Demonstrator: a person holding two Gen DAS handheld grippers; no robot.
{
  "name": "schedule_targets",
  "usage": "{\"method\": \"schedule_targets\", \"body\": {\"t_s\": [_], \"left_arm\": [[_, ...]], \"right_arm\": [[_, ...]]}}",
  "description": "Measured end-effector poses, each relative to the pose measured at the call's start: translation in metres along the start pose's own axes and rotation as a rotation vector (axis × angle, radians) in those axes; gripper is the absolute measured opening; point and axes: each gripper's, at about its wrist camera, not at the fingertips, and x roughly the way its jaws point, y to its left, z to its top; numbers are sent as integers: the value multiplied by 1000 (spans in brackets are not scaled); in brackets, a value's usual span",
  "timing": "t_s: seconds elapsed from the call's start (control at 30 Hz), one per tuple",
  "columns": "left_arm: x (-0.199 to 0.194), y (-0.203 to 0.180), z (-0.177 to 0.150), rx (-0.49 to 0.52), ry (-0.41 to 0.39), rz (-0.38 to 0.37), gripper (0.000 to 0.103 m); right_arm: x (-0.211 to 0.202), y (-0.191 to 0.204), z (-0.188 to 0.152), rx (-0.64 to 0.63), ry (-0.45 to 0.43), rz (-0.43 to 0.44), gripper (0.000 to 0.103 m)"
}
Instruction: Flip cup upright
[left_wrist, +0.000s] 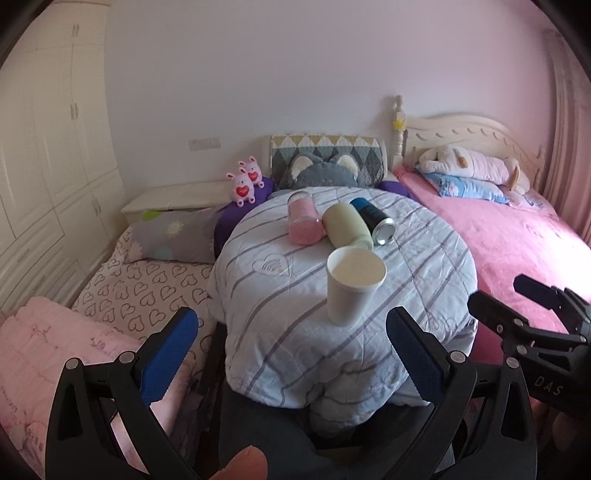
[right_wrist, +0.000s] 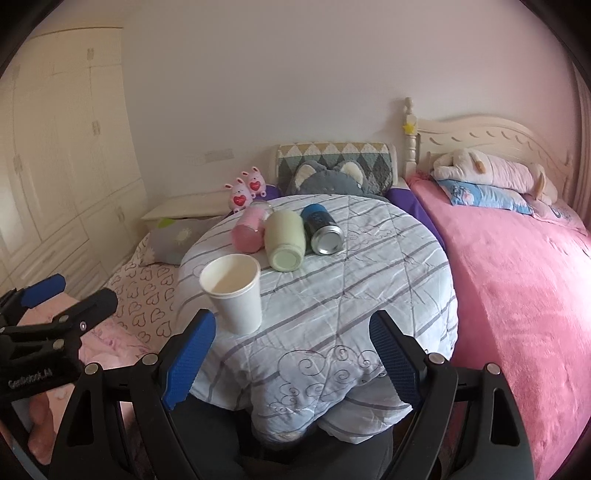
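A white paper cup stands upright, mouth up, on a round surface covered by a striped quilt; it also shows in the right wrist view. My left gripper is open and empty, pulled back just short of the cup. My right gripper is open and empty, the cup near its left finger. Each gripper shows in the other's view: the right gripper and the left gripper.
Behind the cup lie a pink jar, a pale yellow bottle and a blue-black can, all on their sides. A pink bed is to the right, a heart-print bed to the left, a wardrobe at far left.
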Motion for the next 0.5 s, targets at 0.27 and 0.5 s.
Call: {"method": "schedule_targets", "body": {"t_s": [0.27,0.5], "left_arm": [[1,7,-6,-19,25,17,103],[-6,0,-8,-3,20,12,103]], "right_arm": [[-5,7,-3,-26,3,-4,86],[-6,7,-2,-25,2,-8,86]]}}
